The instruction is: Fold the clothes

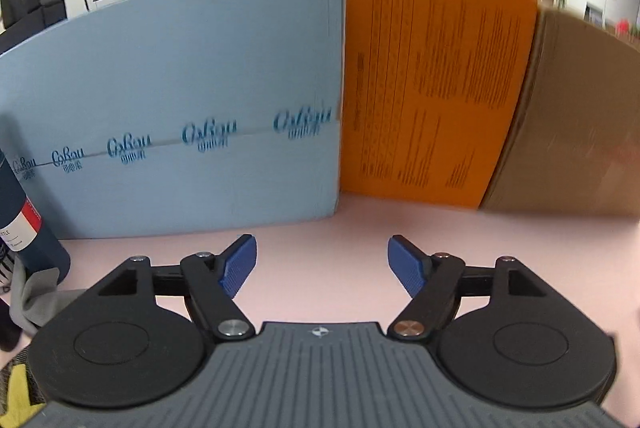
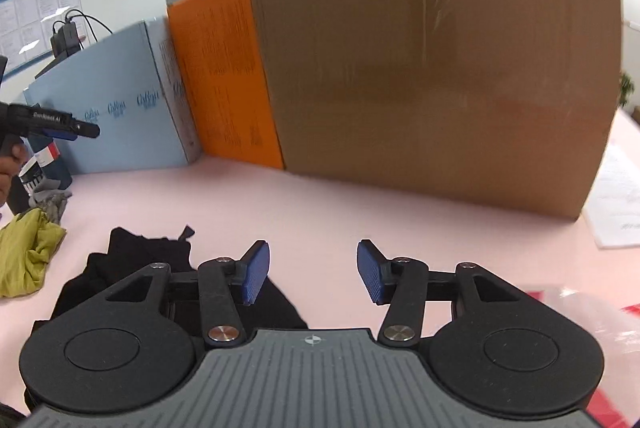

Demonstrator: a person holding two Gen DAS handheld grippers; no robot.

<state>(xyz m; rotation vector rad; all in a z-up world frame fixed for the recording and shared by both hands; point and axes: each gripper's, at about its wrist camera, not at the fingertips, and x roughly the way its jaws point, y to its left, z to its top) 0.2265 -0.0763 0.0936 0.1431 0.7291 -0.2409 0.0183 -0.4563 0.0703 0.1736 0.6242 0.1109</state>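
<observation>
A crumpled black garment (image 2: 136, 264) lies on the pink table (image 2: 320, 204), partly under my right gripper's left side. My right gripper (image 2: 313, 274) is open and empty just above it. A yellow-green garment (image 2: 28, 252) and a grey one (image 2: 52, 200) lie bunched at the left. My left gripper (image 1: 322, 264) is open and empty over bare pink table (image 1: 320, 228); it also shows in the right wrist view (image 2: 86, 130), held above the left clothes. Grey cloth (image 1: 32, 296) and a bit of yellow cloth (image 1: 18, 392) show at its lower left.
A light blue box (image 1: 180, 100), an orange box (image 1: 432, 80) and a brown cardboard box (image 2: 440, 76) stand in a row along the back. A dark blue cylinder (image 1: 24, 220) stands at the left. White papers (image 2: 616, 196) and red-and-clear plastic (image 2: 592, 312) lie at the right.
</observation>
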